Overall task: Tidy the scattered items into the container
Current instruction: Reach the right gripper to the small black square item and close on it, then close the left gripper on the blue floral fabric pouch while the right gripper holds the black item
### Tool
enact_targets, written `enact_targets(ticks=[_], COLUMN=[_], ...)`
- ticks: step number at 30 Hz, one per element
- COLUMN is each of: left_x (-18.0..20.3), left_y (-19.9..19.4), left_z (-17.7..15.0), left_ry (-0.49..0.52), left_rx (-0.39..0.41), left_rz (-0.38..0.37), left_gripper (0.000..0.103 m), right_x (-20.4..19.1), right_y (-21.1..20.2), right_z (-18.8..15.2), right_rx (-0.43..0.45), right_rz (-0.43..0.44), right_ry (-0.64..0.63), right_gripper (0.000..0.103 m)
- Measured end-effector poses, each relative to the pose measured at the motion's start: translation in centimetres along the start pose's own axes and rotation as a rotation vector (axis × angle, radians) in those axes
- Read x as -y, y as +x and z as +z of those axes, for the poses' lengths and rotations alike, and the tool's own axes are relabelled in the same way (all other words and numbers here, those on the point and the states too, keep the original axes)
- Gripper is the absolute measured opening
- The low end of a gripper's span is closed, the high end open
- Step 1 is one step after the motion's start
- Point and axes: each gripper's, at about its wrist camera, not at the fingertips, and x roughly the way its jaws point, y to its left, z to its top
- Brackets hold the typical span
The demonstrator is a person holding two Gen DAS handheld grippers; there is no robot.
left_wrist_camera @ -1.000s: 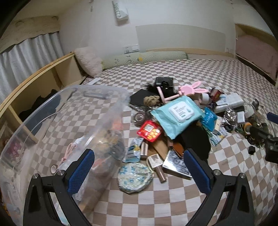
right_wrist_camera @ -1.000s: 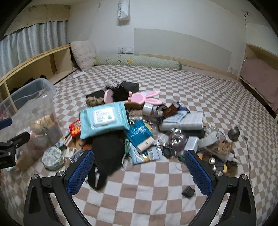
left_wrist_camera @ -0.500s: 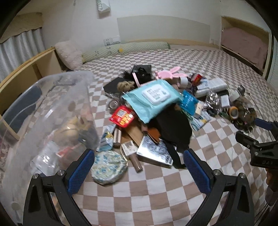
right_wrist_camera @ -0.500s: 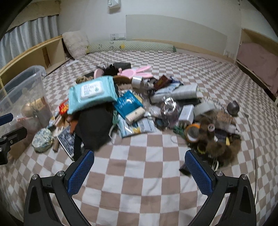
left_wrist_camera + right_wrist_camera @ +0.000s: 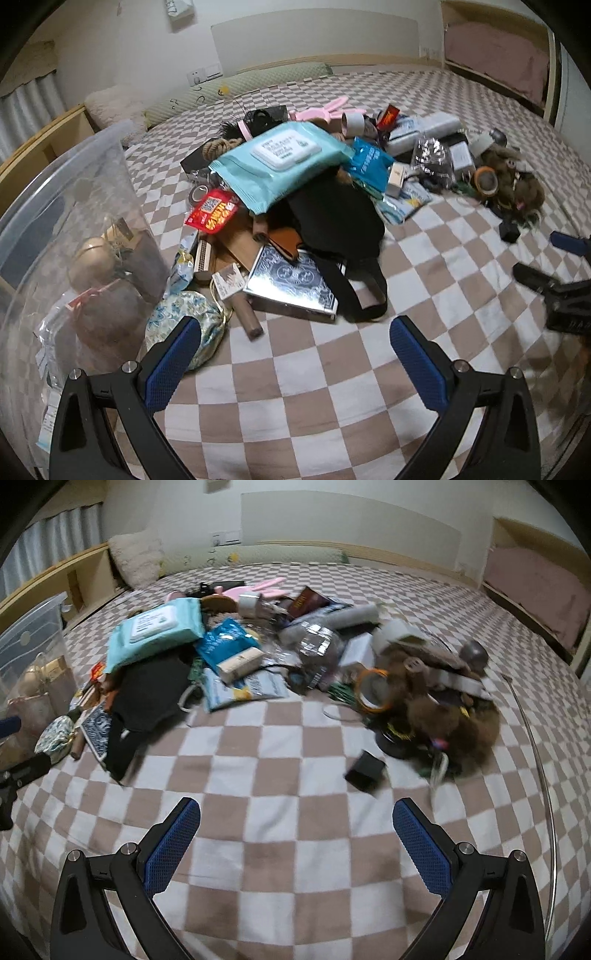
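Observation:
A clear plastic bin (image 5: 62, 236) with a few items in it stands at the left on the checkered bed; it also shows in the right wrist view (image 5: 33, 642). A pile of items lies beside it: a teal wipes pack (image 5: 280, 162), black cloth (image 5: 332, 218), a silver patterned box (image 5: 291, 284), a floral pouch (image 5: 188, 325), a red snack packet (image 5: 214, 214). My left gripper (image 5: 295, 362) is open and empty, above the bedcover in front of the pile. My right gripper (image 5: 297, 842) is open and empty, near a small black box (image 5: 365, 770) and a brown furry heap (image 5: 443, 709).
A wooden shelf unit (image 5: 70, 576) runs along the left side of the bed. A pillow (image 5: 114, 107) and a long green bolster (image 5: 251, 83) lie at the far edge by the wall. A thin metal rod (image 5: 535, 746) lies at the right.
Both grippers have moved down and closer to the bed. The left one has swung away from the bin toward the pile; the right one has shifted right toward the brown heap and black box.

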Motion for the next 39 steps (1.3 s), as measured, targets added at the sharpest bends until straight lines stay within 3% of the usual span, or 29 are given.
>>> enact_targets(ticks=[14,23,32,36,39], left_x=[0.2,0.7,-0.5,-1.6,-2.7], left_y=[2.3,2.6,2.9,3.3,4.0], left_z=[-1.2,-1.2,-1.0,-0.7,-0.8], left_ry=[0.028,0.047,-0.011,-0.053,-0.080], left_rx=[-0.049,-0.033,-0.031,-0.035,-0.048], left_rz=[0.028,0.002,-0.039,-0.048,-0.013], left_gripper=[0.103,0.103,0.103,0.103,0.103], right_x=[6.9,7.0,5.4,5.4,5.2], right_y=[1.2,3.0,5.5,5.3,4.8], right_z=[-0.9,0.7,1.8,1.6,1.3], right_rx=[-0.016,-0.010,-0.032,-0.027,-0.029], right_rz=[-0.004,0.041,0.055,0.056,0.081], right_ry=[0.153,0.152,0.117,0.115,0.118], right_gripper=[0.103,0.064,0.030,0.028,0.028])
